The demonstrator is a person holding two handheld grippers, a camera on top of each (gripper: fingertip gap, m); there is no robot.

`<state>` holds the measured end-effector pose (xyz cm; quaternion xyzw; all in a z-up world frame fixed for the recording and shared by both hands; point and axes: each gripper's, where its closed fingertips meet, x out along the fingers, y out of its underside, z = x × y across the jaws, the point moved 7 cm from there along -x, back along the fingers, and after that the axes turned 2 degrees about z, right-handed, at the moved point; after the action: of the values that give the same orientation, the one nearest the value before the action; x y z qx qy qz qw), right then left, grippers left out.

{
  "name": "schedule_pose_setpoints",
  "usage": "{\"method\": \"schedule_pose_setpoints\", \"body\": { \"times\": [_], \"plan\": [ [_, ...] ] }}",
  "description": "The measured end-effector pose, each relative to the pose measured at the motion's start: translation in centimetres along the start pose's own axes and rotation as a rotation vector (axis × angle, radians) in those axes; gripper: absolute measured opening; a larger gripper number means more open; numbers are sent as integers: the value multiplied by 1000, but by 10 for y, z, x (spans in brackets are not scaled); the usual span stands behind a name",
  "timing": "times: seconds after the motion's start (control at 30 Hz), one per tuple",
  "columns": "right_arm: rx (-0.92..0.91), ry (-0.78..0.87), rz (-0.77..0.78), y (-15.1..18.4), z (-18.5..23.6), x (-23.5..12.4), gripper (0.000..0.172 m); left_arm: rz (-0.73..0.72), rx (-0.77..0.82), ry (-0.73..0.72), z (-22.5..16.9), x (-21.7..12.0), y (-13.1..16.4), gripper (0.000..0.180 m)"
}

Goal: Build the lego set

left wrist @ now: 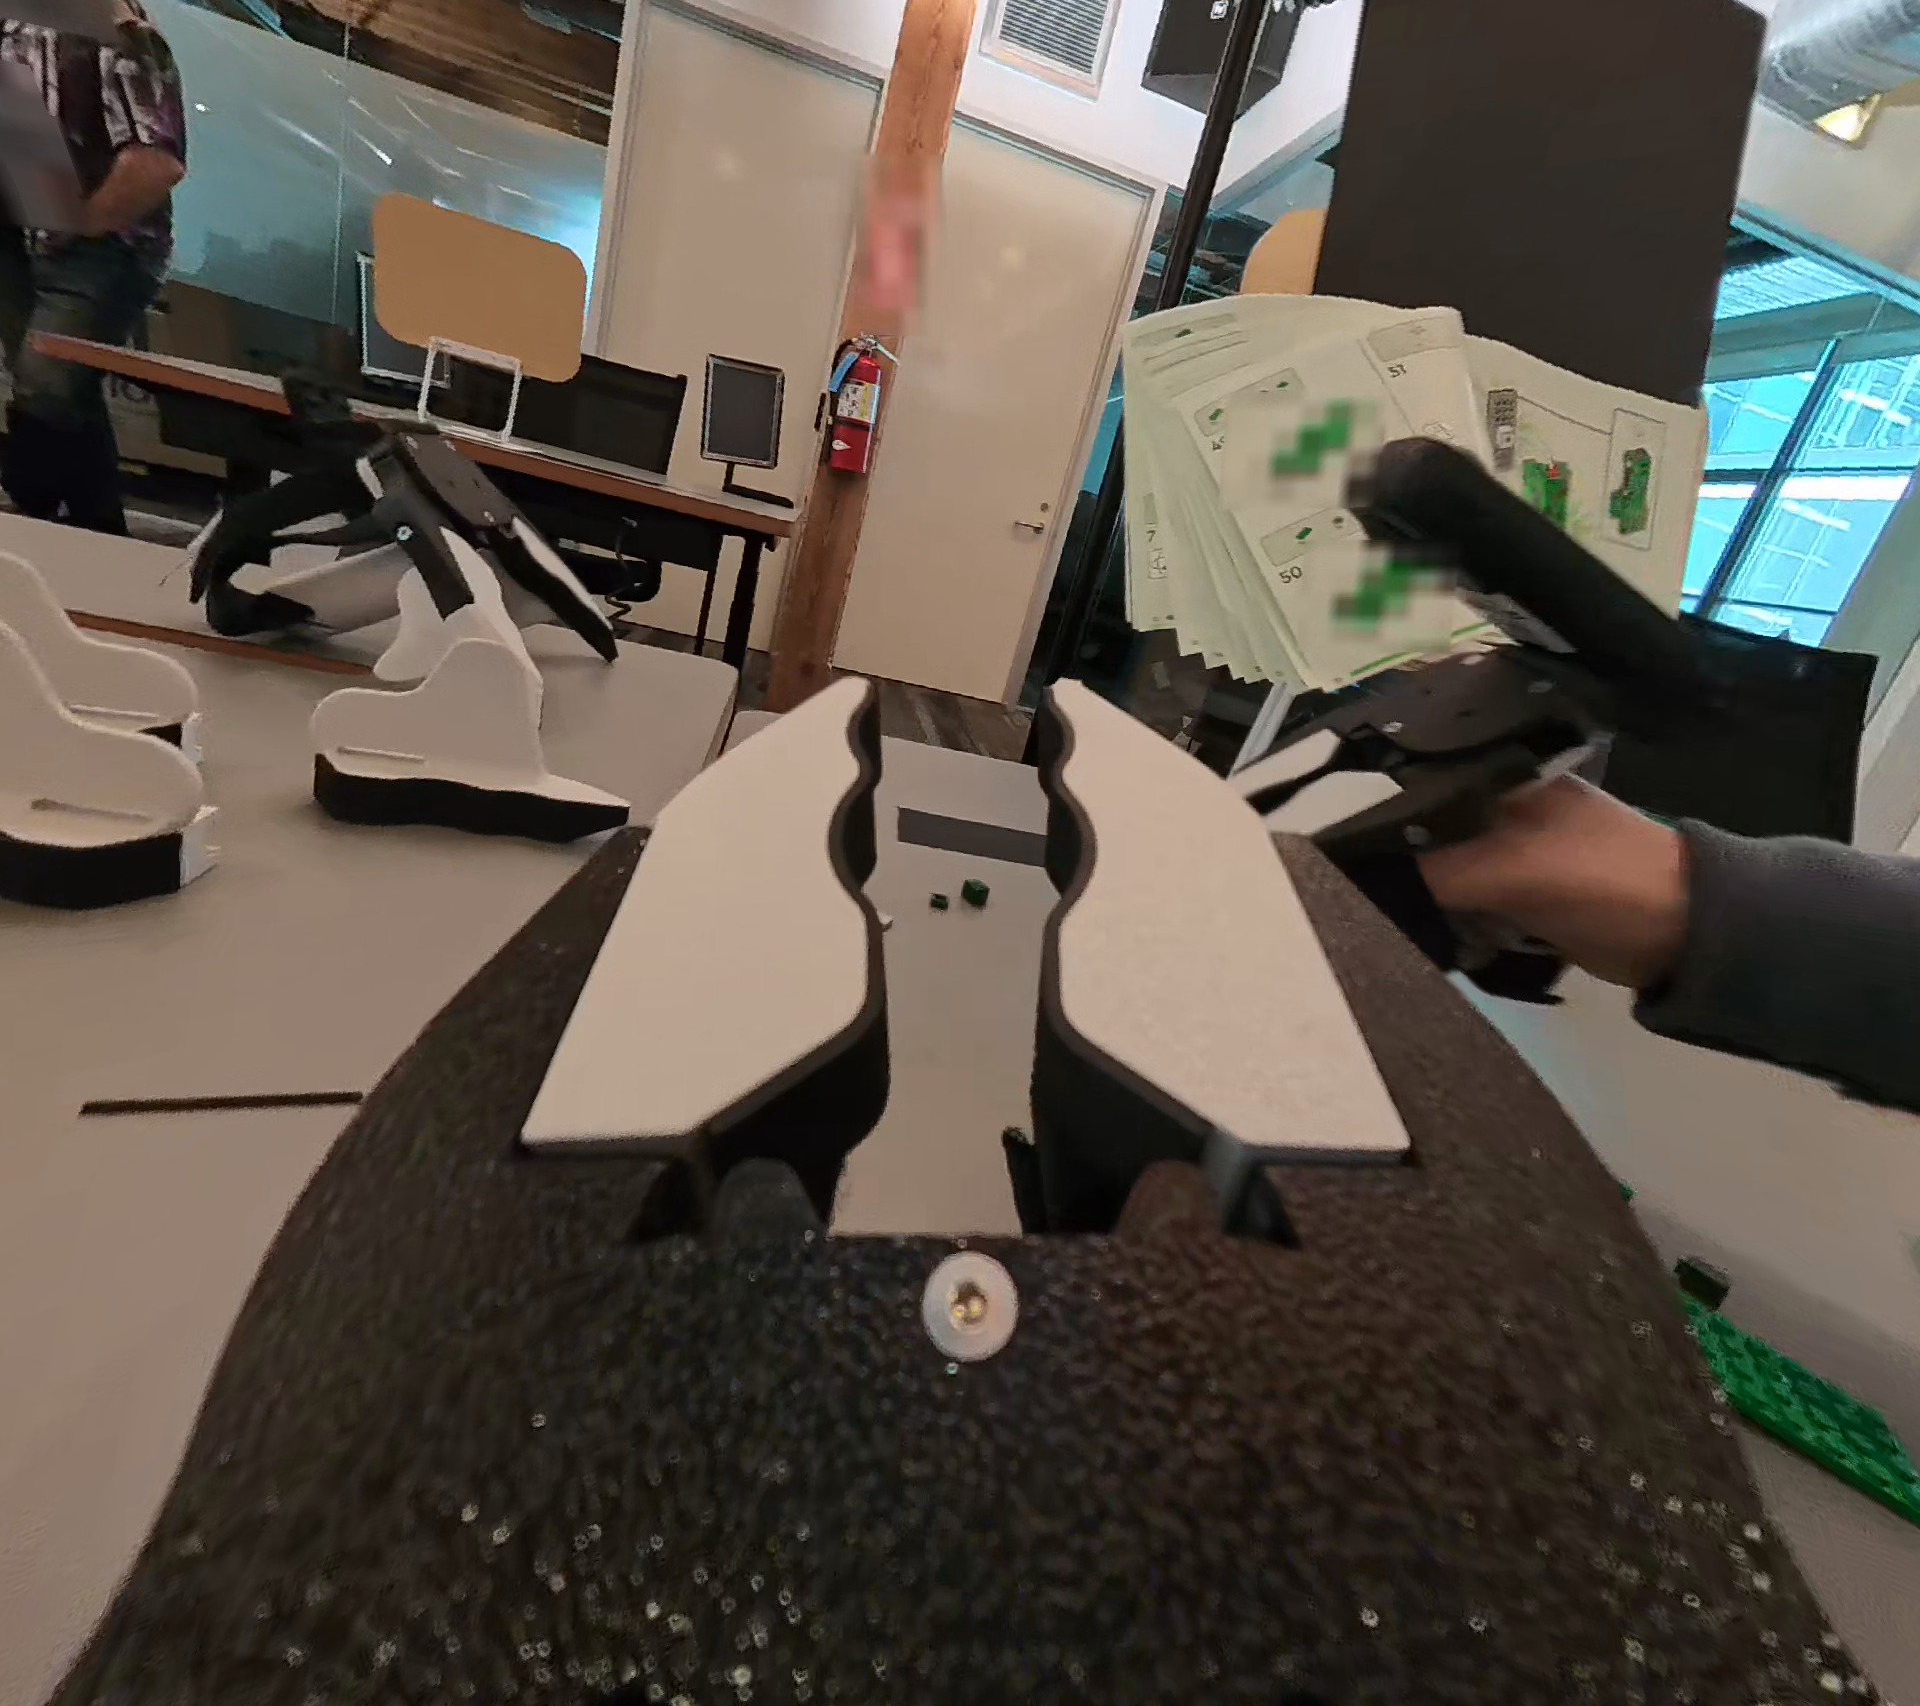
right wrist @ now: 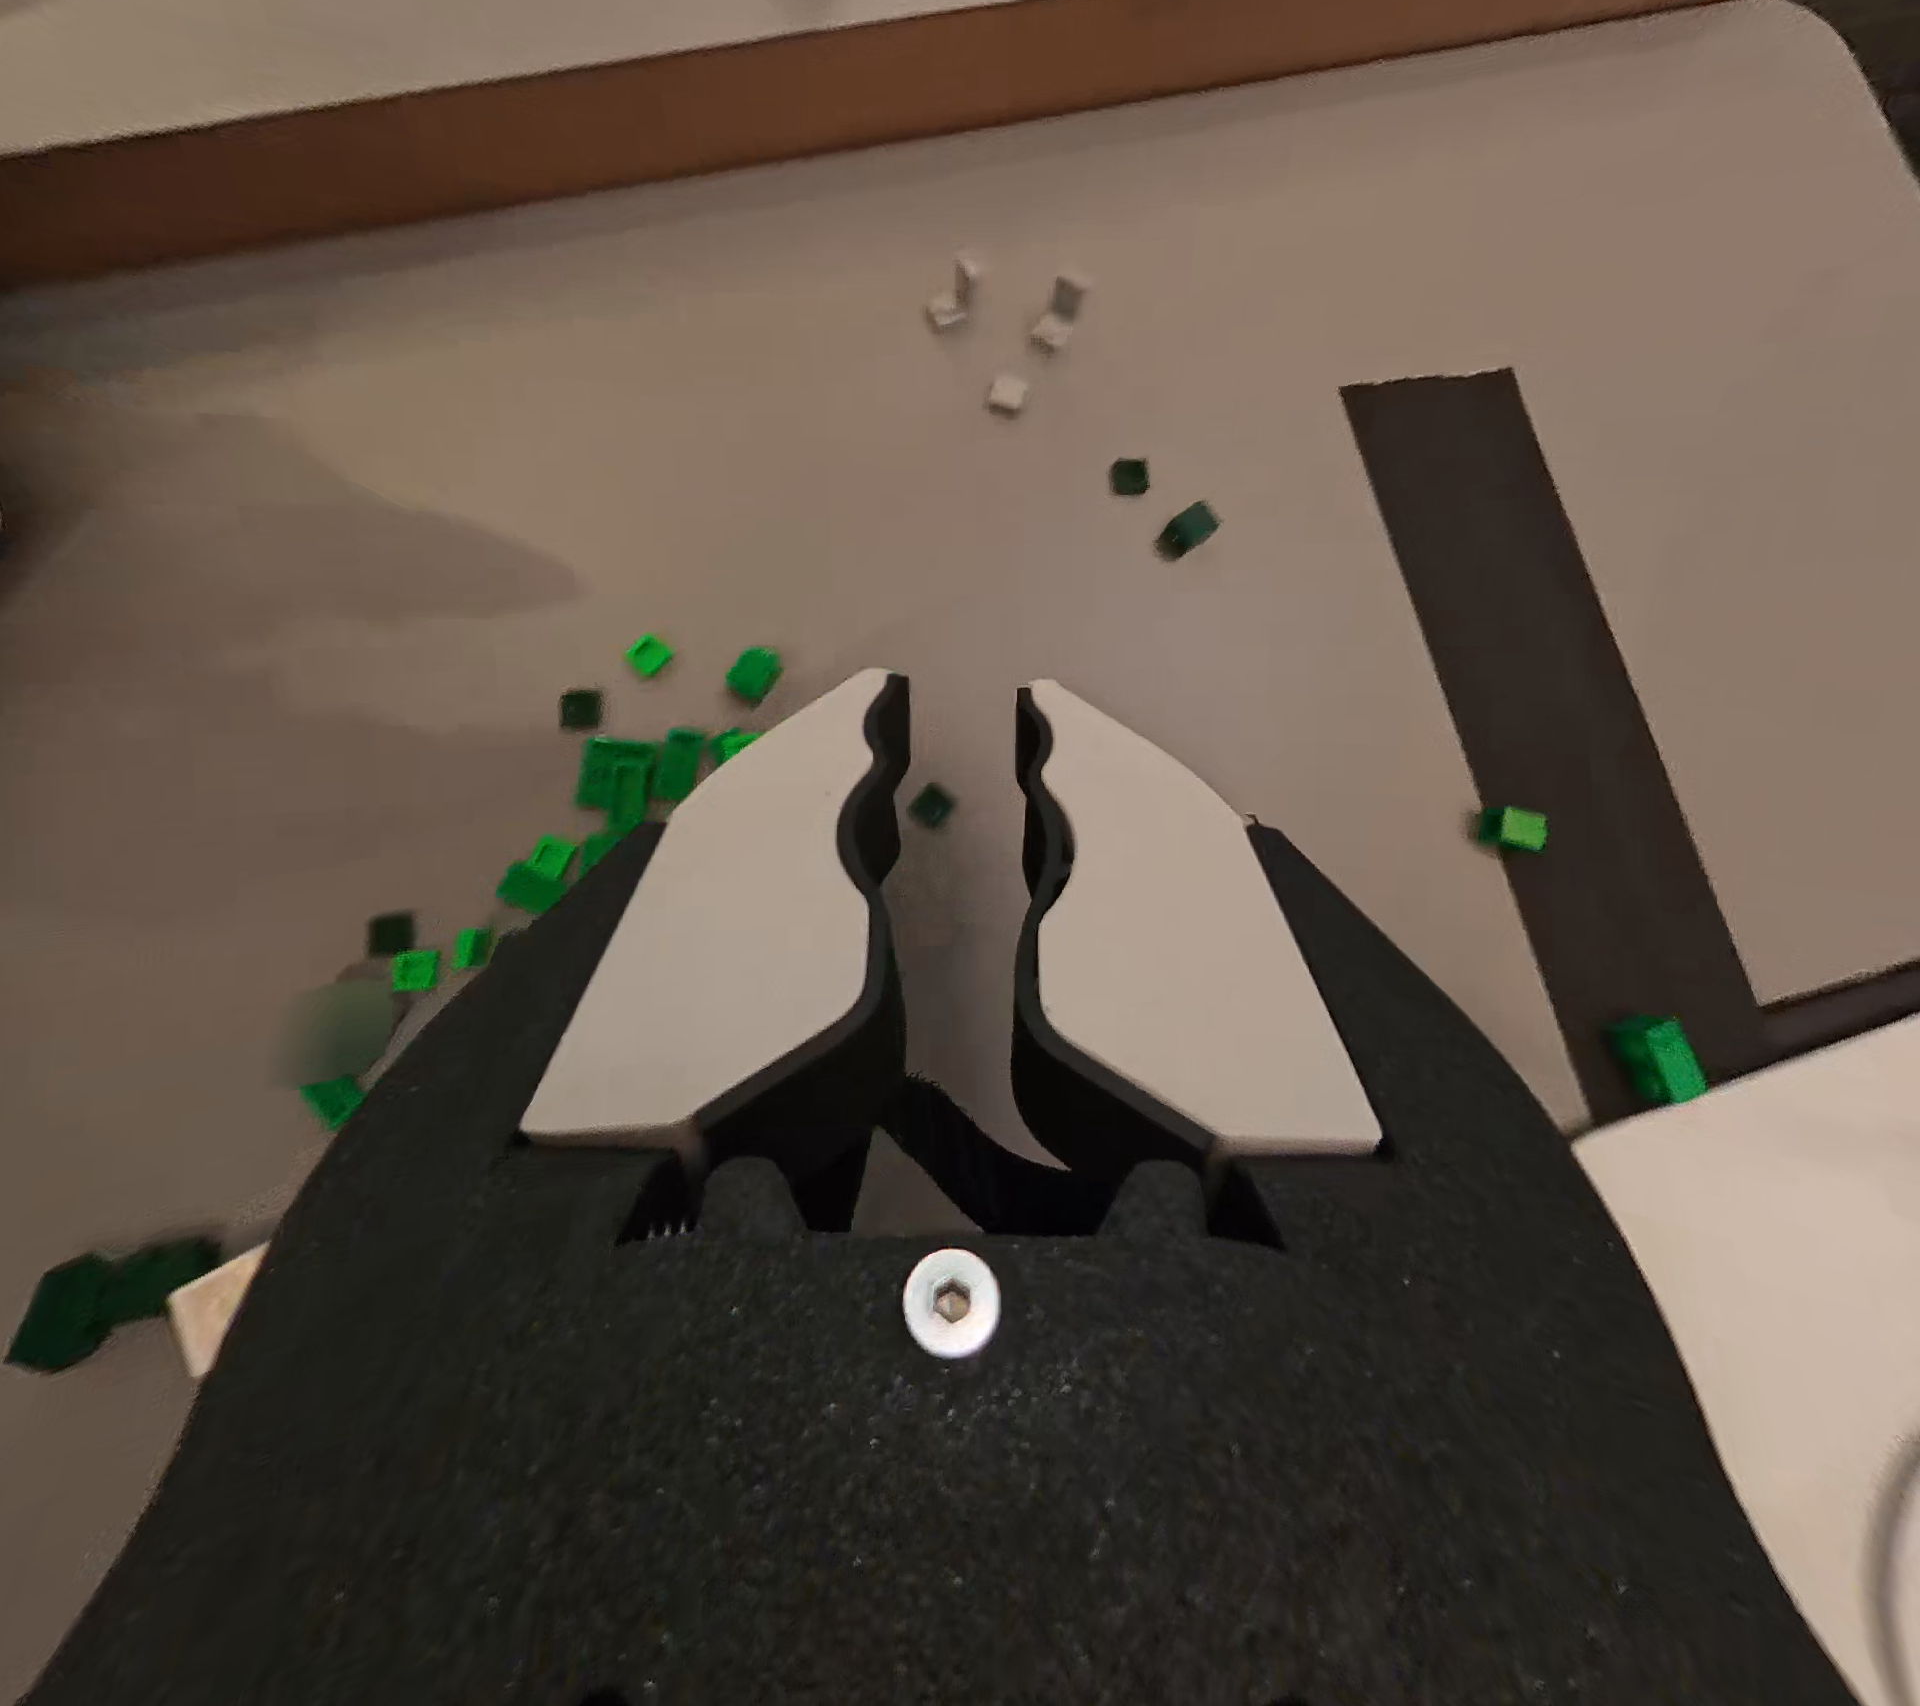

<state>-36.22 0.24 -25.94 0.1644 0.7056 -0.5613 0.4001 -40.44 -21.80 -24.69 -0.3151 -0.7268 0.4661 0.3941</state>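
Both grippers [left wrist: 961, 721] [right wrist: 961, 690] gape bare over open tabletop [right wrist: 727, 461], green bricks [right wrist: 623, 773] alongside.

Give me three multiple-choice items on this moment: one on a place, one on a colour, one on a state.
1. Where does the booklet stand?
A. Propped upright, beyond the right gripper
B. Flat beside the white bricks
C. On the floor

2. What colour are most loose bricks left of the right gripper?
A. Red
B. Green
C. Blue

3. How does the left gripper stand?
A. Shut on a brick
C. Shut on the booklet
B. Open, nothing between its fingers

Answers: 1 A, its pages fan out upright behind that gripper; 2 B, the scattered pieces are green; 3 B, bare table shows through the gap.
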Motion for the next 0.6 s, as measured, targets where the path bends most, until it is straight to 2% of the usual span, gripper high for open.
{"method": "schedule_pose_setpoints", "body": {
  "times": [0.1,0.23,0.33,0.47,0.6],
  "plan": [
    [-9,-48,9,-10,-18,11,16,6,-14,1,2,2,1,26],
    [-13,-12,105,-18,-35,26,13,21,2,12,1,5,3,24],
    [-25,-174,119,-24,-26,29,13,22,15,13,0,5,2,22],
    [-285,-330,157,-14,10,13,13,17,-2,10,2,5,2,22],
    [-540,-385,345,18,35,-3,14,14,-26,14,3,6,3,21]
  ]
}}
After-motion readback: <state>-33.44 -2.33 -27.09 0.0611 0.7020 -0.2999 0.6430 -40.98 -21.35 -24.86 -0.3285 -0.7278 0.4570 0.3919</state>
